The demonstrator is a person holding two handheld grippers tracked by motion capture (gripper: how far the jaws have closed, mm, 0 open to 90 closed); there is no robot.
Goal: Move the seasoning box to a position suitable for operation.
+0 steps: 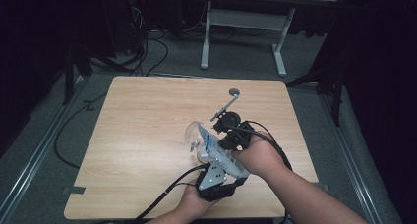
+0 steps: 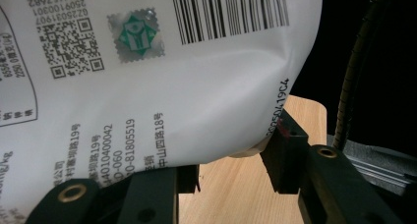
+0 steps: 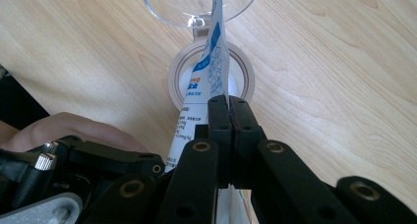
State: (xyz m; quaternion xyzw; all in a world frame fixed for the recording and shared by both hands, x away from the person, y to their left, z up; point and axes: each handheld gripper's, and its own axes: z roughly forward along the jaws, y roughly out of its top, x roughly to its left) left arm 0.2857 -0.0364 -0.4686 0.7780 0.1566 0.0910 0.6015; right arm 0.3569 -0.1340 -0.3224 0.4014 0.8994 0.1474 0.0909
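Nearest the table's front edge, the left gripper (image 1: pixel 215 177) sits in the person's left hand (image 1: pixel 189 204), its grey plate facing up, and its jaws stand partly apart around the lower body of a white printed bag (image 1: pixel 219 153). The left gripper view shows the bag (image 2: pixel 162 81) bulging between the two black jaws, barcode and small print turned to the camera; the right-hand jaw touches the bag's edge, while the other jaw's contact is hidden under the bulge. Just beyond, the right gripper (image 1: pixel 231 135), held in the right hand (image 1: pixel 258 157), has its jaws pressed fully together on the bag's thin upper edge (image 3: pixel 216 62), as the right gripper view shows. The bag so hangs above the table (image 1: pixel 147 116), held between both grippers, tilted up and to the left. Under and past its top end stands a clear glass container (image 3: pixel 196 5) with a round white base (image 3: pixel 182 76) on the wood. Farther back a grey metal handle (image 1: pixel 227 105) rises behind the right gripper.
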